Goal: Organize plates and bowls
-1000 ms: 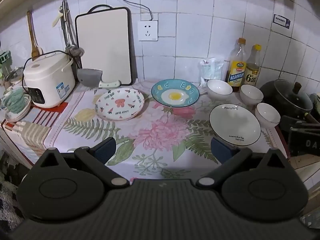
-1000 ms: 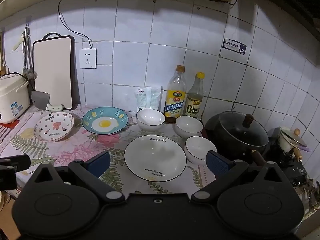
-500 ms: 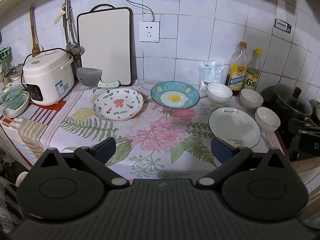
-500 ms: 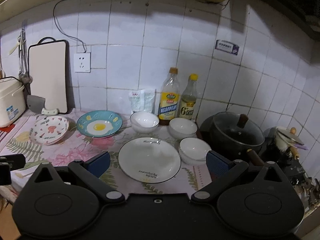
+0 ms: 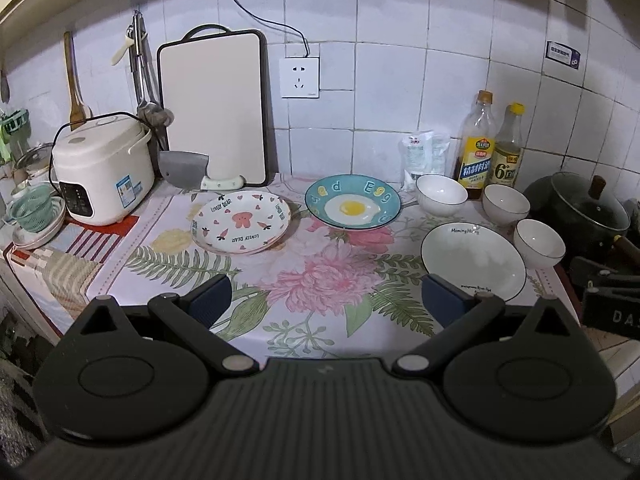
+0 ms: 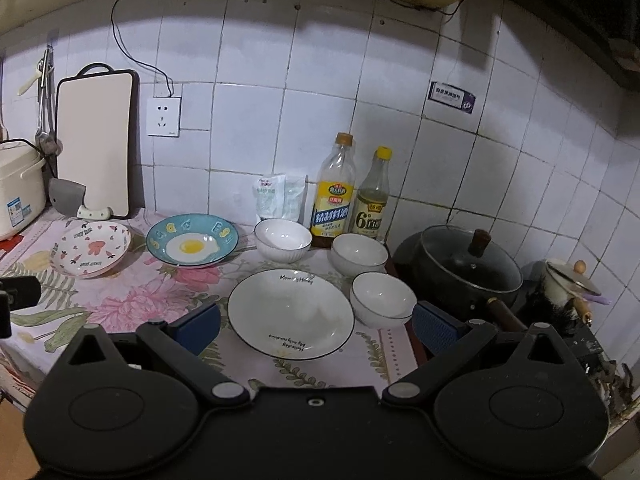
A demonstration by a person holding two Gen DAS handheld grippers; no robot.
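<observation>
On the floral cloth lie a pink-patterned plate [image 5: 241,227] [image 6: 91,249], a blue fried-egg plate [image 5: 353,206] [image 6: 192,239] and a white plate [image 5: 473,261] [image 6: 291,313]. Three white bowls stand around the white plate: one at the back [image 5: 441,195] [image 6: 283,239], one in the middle [image 5: 505,204] [image 6: 359,255], one nearest [image 5: 539,243] [image 6: 383,299]. My left gripper [image 5: 326,300] is open and empty above the counter's front edge. My right gripper [image 6: 316,326] is open and empty, its jaws either side of the white plate, held short of it.
A rice cooker [image 5: 102,168], cutting board [image 5: 214,106] and cleaver [image 5: 184,168] stand at the back left. Two bottles [image 6: 334,192] and a bag [image 6: 278,196] stand by the wall. A lidded black pot [image 6: 468,270] sits on the right. A green strainer [image 5: 32,212] sits far left.
Both cameras have pulled back and tilted up a little, so the dishes sit lower and smaller in view. No dish has moved. Both grippers stay open.
</observation>
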